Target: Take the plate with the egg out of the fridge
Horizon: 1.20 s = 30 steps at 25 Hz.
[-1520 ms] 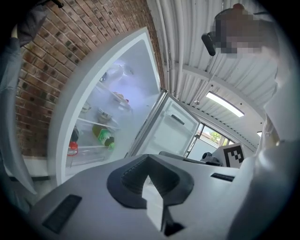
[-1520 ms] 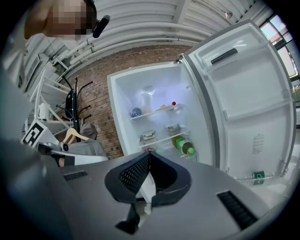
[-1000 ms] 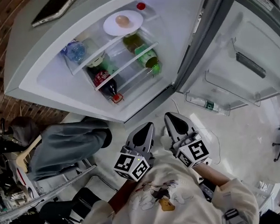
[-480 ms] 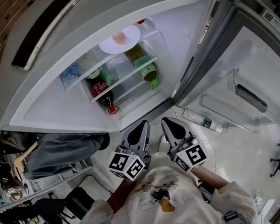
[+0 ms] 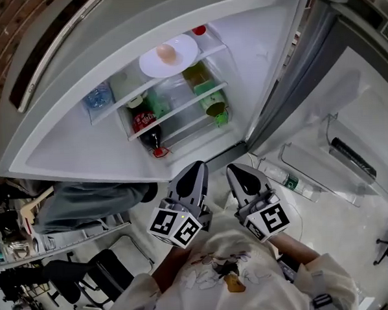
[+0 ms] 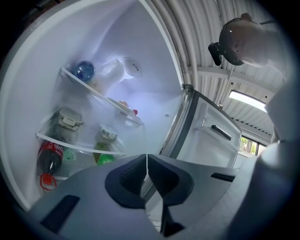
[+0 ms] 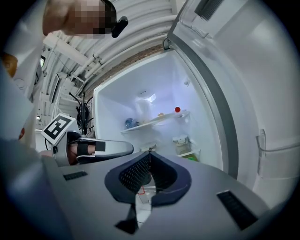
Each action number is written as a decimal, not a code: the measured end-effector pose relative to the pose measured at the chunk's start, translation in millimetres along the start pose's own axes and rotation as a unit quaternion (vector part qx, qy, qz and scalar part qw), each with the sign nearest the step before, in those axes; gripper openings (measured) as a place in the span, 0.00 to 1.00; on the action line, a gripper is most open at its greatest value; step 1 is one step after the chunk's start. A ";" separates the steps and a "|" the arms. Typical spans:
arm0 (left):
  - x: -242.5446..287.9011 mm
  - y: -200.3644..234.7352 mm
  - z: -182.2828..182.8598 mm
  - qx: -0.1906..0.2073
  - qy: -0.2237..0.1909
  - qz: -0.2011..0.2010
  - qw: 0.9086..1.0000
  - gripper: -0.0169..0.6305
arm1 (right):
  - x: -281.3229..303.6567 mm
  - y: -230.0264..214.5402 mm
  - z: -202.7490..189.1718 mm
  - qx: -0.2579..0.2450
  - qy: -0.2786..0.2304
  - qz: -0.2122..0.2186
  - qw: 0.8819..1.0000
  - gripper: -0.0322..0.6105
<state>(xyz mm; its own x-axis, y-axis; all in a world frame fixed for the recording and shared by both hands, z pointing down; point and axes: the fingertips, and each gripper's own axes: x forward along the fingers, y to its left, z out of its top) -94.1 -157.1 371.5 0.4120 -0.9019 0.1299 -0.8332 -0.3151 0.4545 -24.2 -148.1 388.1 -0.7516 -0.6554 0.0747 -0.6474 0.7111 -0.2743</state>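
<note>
Plate [image 5: 186, 52] with egg [image 5: 166, 53] on fridge [image 5: 256, 47] top shelf; red-labelled bottle [image 5: 143, 122] lower down, print unreadable. Jaws of left gripper [image 5: 197, 165] and right gripper [image 5: 234, 169] pressed together, empty.

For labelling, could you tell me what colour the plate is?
White plate, best in head view.

The fridge [image 5: 70, 144] stands open ahead of the left tool [image 5: 196, 165] and the right tool [image 5: 237, 170], which sit side by side outside it. Farthest ahead of both tools, the plate [image 5: 187, 48] rests on the top shelf [image 5: 216, 50], with the egg [image 5: 166, 53] on it. A water bottle [image 5: 99, 96] sits left of the plate. More bottles [image 5: 147, 124] lie on the shelves nearer the tools. The door [image 5: 347, 110] swings out to the right of the right tool.
</note>
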 end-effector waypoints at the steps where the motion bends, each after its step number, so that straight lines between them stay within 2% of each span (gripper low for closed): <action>1: 0.4 1.0 2.0 0.001 -0.004 0.004 1.000 0.02 | 0.8 -0.8 -0.6 0.002 0.000 0.001 1.000 0.06; 4: -2.0 0.3 7.0 -0.011 -0.011 -0.002 1.000 0.02 | 2.0 2.3 -0.6 -0.006 -0.004 0.010 1.000 0.06; 8: -6.1 -2.2 8.6 -0.076 -0.021 -0.032 0.996 0.02 | 5.6 4.1 0.7 -0.018 -0.003 0.012 1.000 0.06; 11: -7.6 2.8 11.5 -0.109 -0.027 -0.035 0.993 0.02 | 7.1 3.7 0.2 -0.021 -0.003 0.007 1.000 0.06; 15: -2.0 9.1 15.9 -0.144 -0.035 -0.041 0.988 0.15 | 7.3 0.2 1.2 -0.021 -0.005 0.004 1.000 0.06; 19: 2.7 12.2 21.5 -0.211 -0.051 -0.067 0.974 0.19 | 5.0 -1.3 4.9 -0.021 -0.011 0.003 1.000 0.06; 22: 9.3 13.0 28.4 -0.267 -0.067 -0.098 0.956 0.19 | 4.5 -5.3 6.6 -0.019 -0.014 0.003 1.000 0.06; 28: 23.1 9.8 38.4 -0.319 -0.087 -0.128 0.935 0.19 | 1.7 -7.6 9.8 -0.021 -0.020 0.007 1.000 0.06; 30: 26.4 9.2 43.1 -0.322 -0.093 -0.133 0.933 0.19 | 0.4 -8.1 11.1 -0.023 -0.021 0.007 0.999 0.06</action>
<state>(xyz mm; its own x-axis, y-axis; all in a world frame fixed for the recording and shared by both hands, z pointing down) -106.8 -196.5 341.2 0.4505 -0.8721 -0.1908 -0.2911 -0.3456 0.8921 -17.9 -156.9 379.7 -0.7556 -0.6544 0.0302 -0.6422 0.7309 -0.2310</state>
